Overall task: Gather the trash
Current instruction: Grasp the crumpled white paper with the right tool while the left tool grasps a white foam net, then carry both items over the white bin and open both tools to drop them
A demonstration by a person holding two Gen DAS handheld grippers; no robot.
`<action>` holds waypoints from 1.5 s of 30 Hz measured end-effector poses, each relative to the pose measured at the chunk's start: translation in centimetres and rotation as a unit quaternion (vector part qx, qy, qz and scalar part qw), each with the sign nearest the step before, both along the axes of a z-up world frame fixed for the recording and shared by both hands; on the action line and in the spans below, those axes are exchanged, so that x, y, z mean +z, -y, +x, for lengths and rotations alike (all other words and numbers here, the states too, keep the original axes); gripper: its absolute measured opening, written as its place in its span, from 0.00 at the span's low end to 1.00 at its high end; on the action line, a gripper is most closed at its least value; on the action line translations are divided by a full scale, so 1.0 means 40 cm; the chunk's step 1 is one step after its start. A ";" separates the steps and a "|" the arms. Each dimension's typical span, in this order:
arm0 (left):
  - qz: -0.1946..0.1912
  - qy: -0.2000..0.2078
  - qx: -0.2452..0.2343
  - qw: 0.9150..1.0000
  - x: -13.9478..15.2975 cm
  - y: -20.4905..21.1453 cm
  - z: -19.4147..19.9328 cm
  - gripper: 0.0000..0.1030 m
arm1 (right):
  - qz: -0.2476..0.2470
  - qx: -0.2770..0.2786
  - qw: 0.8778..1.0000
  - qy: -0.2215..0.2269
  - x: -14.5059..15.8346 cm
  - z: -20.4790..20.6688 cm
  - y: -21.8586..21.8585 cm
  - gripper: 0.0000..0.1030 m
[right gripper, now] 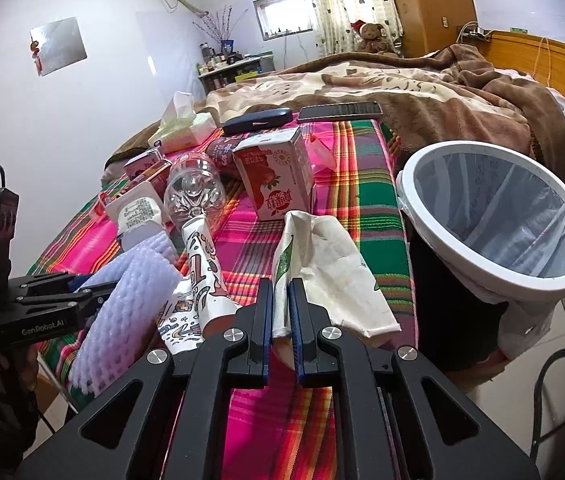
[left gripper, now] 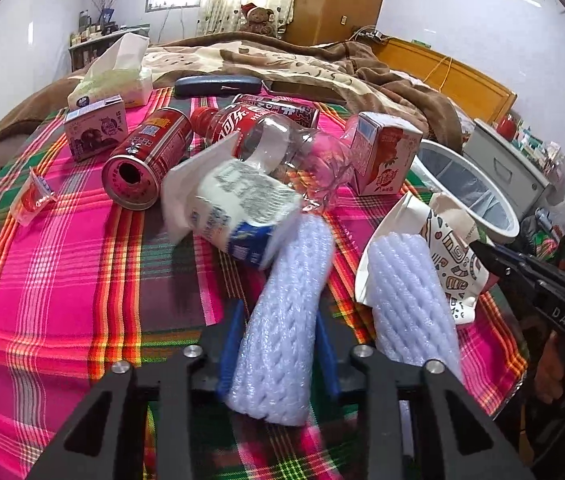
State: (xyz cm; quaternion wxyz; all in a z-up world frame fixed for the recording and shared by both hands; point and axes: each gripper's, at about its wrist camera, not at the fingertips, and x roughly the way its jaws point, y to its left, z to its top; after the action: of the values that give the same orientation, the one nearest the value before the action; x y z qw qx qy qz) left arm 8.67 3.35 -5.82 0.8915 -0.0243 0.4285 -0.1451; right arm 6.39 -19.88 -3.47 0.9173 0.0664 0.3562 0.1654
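My left gripper (left gripper: 278,312) is shut on a white foam fruit net (left gripper: 282,320), held above the plaid cloth; it also shows in the right wrist view (right gripper: 122,300). My right gripper (right gripper: 281,292) is shut on a crushed white paper cup (right gripper: 330,276), beside the white-rimmed trash bin (right gripper: 494,276). The bin shows at the right of the left wrist view (left gripper: 466,184). A second foam net (left gripper: 410,296) and a patterned paper cup (left gripper: 454,260) lie near the cloth's right edge.
On the plaid cloth (left gripper: 62,280) lie a red can (left gripper: 146,160), a clear cola bottle (left gripper: 282,140), two juice cartons (left gripper: 382,152), a yogurt pouch (left gripper: 238,208) and a red wrapper (left gripper: 32,196). A tissue pack (left gripper: 118,76), glasses case (left gripper: 218,86) and phone (right gripper: 338,111) lie behind.
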 end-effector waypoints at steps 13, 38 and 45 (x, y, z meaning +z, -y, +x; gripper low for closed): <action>-0.028 0.027 0.017 0.999 0.060 -0.016 -0.034 0.28 | 0.019 -0.014 1.000 0.015 0.025 -0.003 0.013 0.08; -0.063 0.059 -0.084 0.993 0.259 0.293 0.089 0.28 | 0.036 -0.105 0.993 0.049 0.124 0.062 0.214 0.08; -0.062 0.038 -0.110 0.991 0.247 0.426 0.152 0.28 | 0.033 -0.140 0.989 0.033 0.107 0.105 0.286 0.08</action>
State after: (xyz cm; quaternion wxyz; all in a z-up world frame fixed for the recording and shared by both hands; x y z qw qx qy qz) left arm 14.75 -13.67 4.07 0.8824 -0.0269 0.3843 -0.2700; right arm 10.61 -31.31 0.81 0.9400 0.1402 0.3070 0.0492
